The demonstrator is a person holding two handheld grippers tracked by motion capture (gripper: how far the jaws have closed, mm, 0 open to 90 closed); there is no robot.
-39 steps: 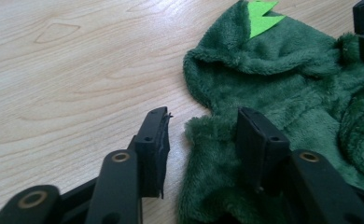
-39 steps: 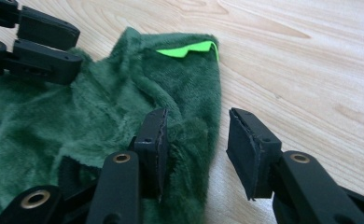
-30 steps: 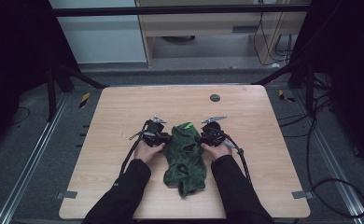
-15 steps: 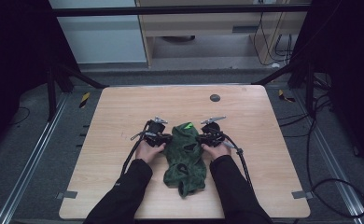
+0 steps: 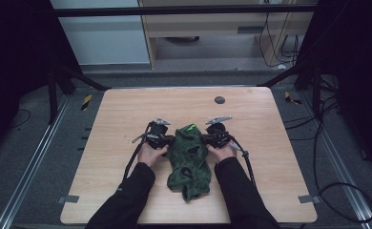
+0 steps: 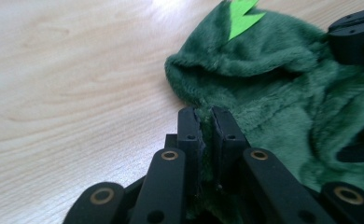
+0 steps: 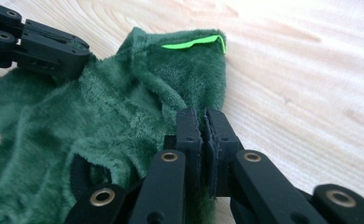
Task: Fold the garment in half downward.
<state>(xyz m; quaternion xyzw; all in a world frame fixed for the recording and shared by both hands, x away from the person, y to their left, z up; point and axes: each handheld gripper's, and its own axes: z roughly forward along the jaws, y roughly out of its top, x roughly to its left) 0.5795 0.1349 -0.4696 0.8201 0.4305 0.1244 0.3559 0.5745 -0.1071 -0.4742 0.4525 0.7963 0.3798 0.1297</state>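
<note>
A dark green plush garment (image 5: 189, 157) with a bright green patch near its far end lies crumpled on the wooden table (image 5: 122, 114). My left gripper (image 5: 168, 141) sits at its left edge and my right gripper (image 5: 207, 139) at its right edge, facing each other. In the left gripper view the jaws (image 6: 207, 114) have just been closing and now pinch the green plush (image 6: 273, 70). In the right gripper view the jaws (image 7: 203, 114) have likewise been closing and press on a fold of the plush (image 7: 124, 107). The left gripper (image 7: 35, 42) shows beyond the fabric.
A small dark round disc (image 5: 219, 100) lies on the far part of the table. Cables trail from both grippers toward the front edge. Grey tape marks the table's front corners (image 5: 308, 198). Metal rails and loose cables run along the floor on either side.
Both grippers have closed on the garment's edges, bunching its upper part slightly. The hands have stayed nearly in place.
</note>
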